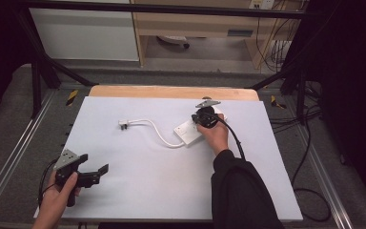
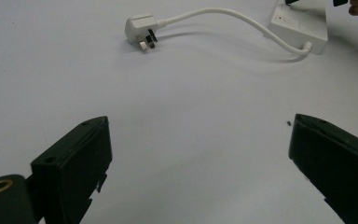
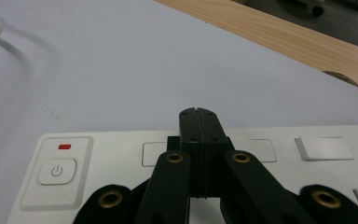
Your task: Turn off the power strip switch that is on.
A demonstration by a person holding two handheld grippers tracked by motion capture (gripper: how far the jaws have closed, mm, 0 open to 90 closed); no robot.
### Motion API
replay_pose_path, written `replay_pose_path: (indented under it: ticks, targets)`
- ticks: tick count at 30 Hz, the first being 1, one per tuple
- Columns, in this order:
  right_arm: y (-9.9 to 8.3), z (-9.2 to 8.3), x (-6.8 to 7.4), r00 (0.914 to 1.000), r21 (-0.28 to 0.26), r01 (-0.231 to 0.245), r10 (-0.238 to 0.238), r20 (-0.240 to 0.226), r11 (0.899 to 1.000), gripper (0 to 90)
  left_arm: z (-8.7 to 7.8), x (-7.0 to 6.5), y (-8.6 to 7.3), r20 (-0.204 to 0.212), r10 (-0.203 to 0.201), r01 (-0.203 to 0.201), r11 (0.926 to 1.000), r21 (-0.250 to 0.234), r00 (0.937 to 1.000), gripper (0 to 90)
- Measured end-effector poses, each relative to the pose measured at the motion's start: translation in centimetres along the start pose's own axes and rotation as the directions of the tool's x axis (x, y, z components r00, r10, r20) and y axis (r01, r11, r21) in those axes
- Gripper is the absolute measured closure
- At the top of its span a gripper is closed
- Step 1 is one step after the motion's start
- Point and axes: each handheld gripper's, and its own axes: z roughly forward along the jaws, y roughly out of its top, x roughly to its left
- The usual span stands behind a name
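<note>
While the closed, empty right gripper (image 3: 197, 112) rests on the power strip (image 3: 261, 149), press straight down, keeping the wide-open left gripper (image 2: 200, 154) clear.

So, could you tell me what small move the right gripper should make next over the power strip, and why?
Probably slide the right gripper sideways to the power button and press down. Its jaws are shut into a single tip, resting above the middle of the power strip, while the button, with a red mark above it, sits at the strip's end. The left gripper waits open, away from the plug.
</note>
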Motion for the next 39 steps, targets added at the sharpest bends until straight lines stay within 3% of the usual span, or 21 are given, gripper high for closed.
replay_pose_path:
  ticks: [39]
  targets:
    - [-0.48,0.04,-0.05,0.9996,-0.031,-0.026,0.025,-0.012,0.999,90.0,0.06,-0.11,-0.06,0.005,0.006,-0.006,1.0000,0.008,1.0000,5.7]
